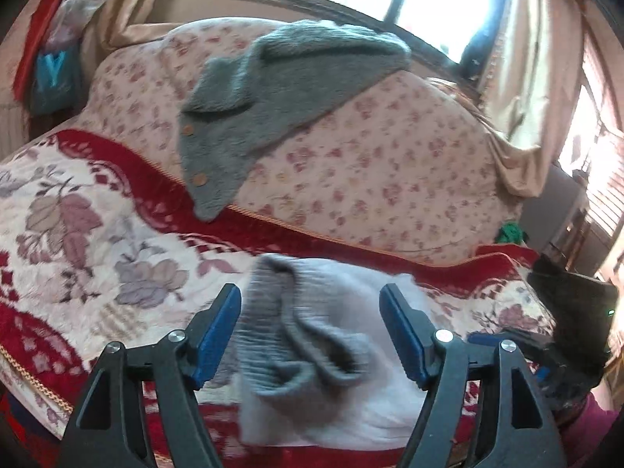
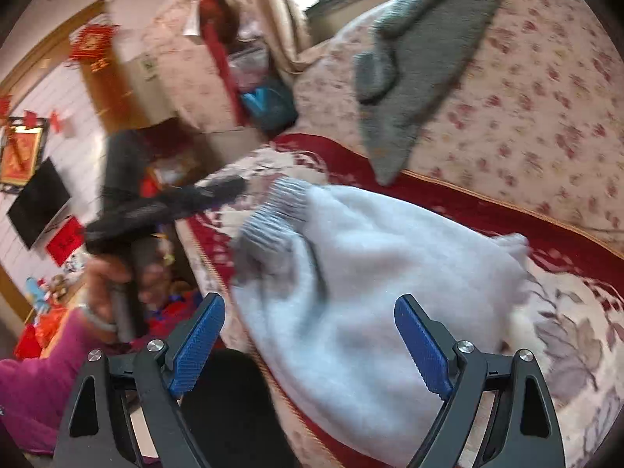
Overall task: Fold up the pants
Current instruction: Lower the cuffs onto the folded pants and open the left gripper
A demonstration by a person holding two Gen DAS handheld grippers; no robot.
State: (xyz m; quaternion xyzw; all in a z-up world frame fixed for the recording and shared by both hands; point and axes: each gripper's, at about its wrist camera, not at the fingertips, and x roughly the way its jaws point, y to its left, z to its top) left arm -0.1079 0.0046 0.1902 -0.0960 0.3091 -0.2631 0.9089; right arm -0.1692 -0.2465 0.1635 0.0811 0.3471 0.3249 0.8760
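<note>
Pale grey pants (image 2: pixel 370 284) bunched in a soft heap on the red-and-cream floral blanket (image 1: pixel 78 210), near the blanket's front edge. Ribbed grey cuffs (image 2: pixel 273 218) turned up at the heap's left end in the right wrist view; same ribbed cuffs (image 1: pixel 288 347) curled at centre in the left wrist view. Heap's edges rumpled, none laid straight. Red blanket border showing along the far side of the heap, bare patterned blanket to either side.

Left gripper (image 1: pixel 312 331) spread wide, blue pads (image 1: pixel 218 335) standing either side of the cuffs; nothing clamped, contact with the cloth not determinable owing to blur. Right gripper (image 2: pixel 310 343) likewise spread wide above the heap's near part, pads (image 2: pixel 423 347) apart, nothing held. Left gripper (image 2: pixel 187 202) also seen blurred in the right wrist view, reaching to the cuff end, gripped by a hand (image 2: pixel 105 296) in a magenta sleeve.

Behind the blanket, floral cushion back (image 1: pixel 390 163) with a grey fuzzy cardigan (image 1: pixel 273 105) draped over it, hem hanging onto the red border. Windows and beige curtains (image 1: pixel 534 58) beyond.
</note>
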